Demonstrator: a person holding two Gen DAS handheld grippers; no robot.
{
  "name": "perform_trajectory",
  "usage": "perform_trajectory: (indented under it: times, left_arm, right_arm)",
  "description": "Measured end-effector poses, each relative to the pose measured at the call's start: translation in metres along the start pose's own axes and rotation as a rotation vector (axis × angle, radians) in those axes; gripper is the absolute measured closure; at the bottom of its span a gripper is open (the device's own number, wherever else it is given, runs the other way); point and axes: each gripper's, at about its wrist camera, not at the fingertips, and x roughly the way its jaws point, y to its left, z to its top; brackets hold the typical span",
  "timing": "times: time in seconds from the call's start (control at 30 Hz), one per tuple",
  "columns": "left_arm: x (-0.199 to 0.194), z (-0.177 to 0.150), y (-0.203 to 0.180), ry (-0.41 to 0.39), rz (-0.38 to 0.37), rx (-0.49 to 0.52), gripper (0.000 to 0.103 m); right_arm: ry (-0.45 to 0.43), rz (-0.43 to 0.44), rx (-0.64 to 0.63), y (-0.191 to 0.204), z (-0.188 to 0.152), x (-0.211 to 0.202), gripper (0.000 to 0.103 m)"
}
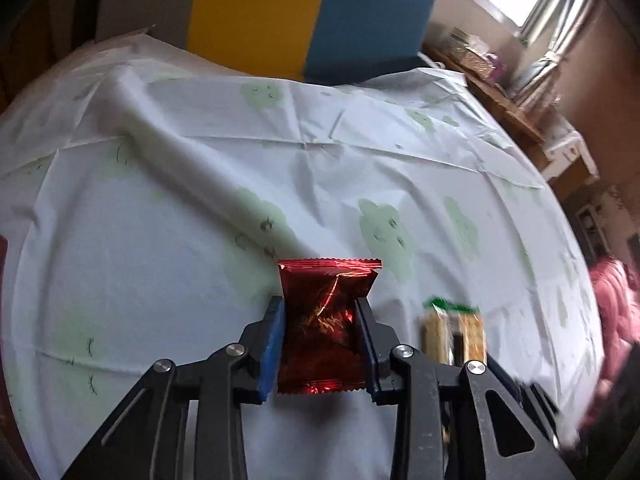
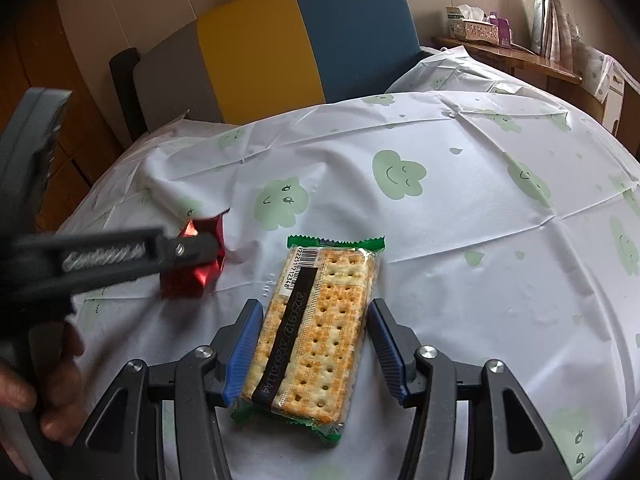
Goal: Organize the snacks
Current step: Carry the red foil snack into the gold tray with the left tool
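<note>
My left gripper (image 1: 320, 312) is shut on a red foil snack packet (image 1: 326, 320), its blue pads pressed on both sides. The packet (image 2: 200, 264) and the left gripper (image 2: 204, 246) also show at the left of the right wrist view. A cracker pack with green ends (image 2: 312, 324) lies on the white tablecloth (image 2: 460, 220) between the fingers of my right gripper (image 2: 314, 320). The right jaws stand apart, with a gap on the pack's right side. The cracker pack also shows blurred in the left wrist view (image 1: 454, 332).
A chair with grey, yellow and blue panels (image 2: 280, 48) stands behind the table. A wooden shelf with tissue boxes (image 2: 476, 26) is at the far right by the window. The cloth has a raised fold (image 1: 168, 148) at the left.
</note>
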Motion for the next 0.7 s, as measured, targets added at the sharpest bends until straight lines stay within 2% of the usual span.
perform_trajectory:
  times: [0.27, 0.47, 0.6, 0.7]
  left_arm:
    - [-0.048, -0.057, 0.033, -0.018, 0.096, 0.094, 0.069]
    - [-0.077, -0.104, 0.049, -0.127, 0.178, 0.152, 0.068]
    - [-0.077, -0.118, 0.05, -0.193, 0.185, 0.185, 0.068]
    - [-0.074, -0.122, 0.057, -0.215, 0.16, 0.174, 0.068]
  right_arm:
    - [-0.002, 0.001, -0.002, 0.0, 0.0, 0.0, 0.047]
    - [-0.001, -0.006, -0.007, 0.0, 0.001, -0.001, 0.047]
    - [0.002, -0.036, -0.031, 0.006, 0.001, 0.0, 0.047]
    - [0.005, -0.066, -0.055, 0.012, 0.0, 0.002, 0.047]
